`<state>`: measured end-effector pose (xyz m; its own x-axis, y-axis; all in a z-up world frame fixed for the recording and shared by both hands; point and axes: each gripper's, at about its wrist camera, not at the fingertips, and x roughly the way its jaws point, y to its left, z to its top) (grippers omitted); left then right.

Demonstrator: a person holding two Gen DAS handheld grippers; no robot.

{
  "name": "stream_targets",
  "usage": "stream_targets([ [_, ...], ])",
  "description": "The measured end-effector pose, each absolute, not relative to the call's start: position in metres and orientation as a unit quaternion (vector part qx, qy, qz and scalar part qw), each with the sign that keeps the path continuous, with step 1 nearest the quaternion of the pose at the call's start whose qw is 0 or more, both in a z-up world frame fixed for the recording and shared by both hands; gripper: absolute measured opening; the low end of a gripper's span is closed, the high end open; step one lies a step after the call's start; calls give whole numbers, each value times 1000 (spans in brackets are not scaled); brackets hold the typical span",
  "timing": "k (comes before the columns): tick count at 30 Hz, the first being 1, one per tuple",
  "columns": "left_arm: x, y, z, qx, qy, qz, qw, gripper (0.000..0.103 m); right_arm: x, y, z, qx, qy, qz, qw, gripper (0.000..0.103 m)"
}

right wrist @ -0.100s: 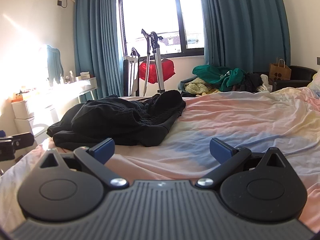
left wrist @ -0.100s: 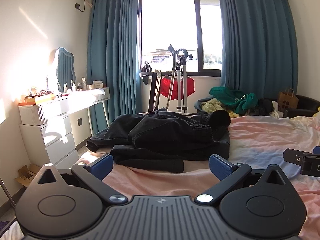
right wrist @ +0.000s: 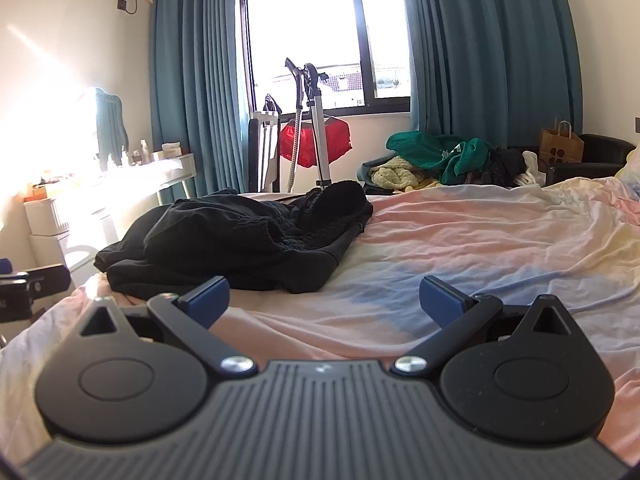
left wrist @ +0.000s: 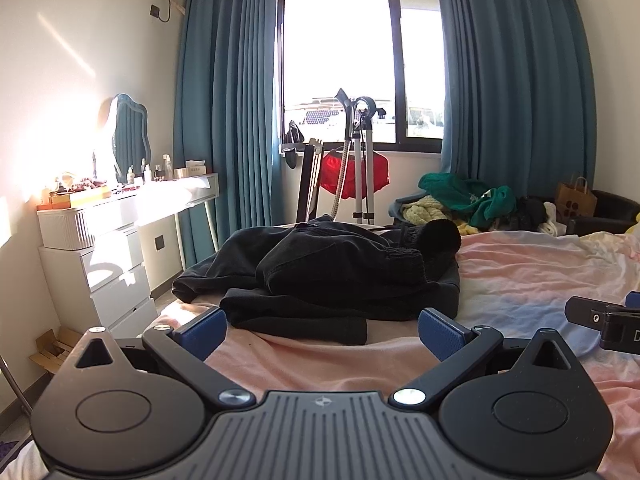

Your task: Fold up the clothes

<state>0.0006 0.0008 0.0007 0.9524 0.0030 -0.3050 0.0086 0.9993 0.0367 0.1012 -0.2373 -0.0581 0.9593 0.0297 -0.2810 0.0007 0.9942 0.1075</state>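
A heap of crumpled black clothes (left wrist: pixel 332 276) lies on the pastel bed sheet (left wrist: pixel 520 280), just beyond my left gripper (left wrist: pixel 322 330), which is open and empty, low over the bed. In the right wrist view the black heap (right wrist: pixel 240 240) lies ahead and to the left of my right gripper (right wrist: pixel 324 300), also open and empty above the sheet (right wrist: pixel 480 240). Part of the right gripper shows at the right edge of the left wrist view (left wrist: pixel 604 320). Part of the left gripper shows at the left edge of the right wrist view (right wrist: pixel 28 288).
A white dresser with a mirror and bottles (left wrist: pixel 104 232) stands left of the bed. A garment steamer stand with a red item (left wrist: pixel 356 168) is by the window. A pile of green and yellow clothes (left wrist: pixel 460 200) and a paper bag (left wrist: pixel 576 200) sit behind the bed.
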Motion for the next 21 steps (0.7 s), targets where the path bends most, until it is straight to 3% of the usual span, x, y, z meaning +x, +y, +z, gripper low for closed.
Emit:
stream_targets([
  [21, 7, 6, -7, 1, 147, -8, 989, 103, 96, -241, -60, 70, 122, 4, 990, 103],
])
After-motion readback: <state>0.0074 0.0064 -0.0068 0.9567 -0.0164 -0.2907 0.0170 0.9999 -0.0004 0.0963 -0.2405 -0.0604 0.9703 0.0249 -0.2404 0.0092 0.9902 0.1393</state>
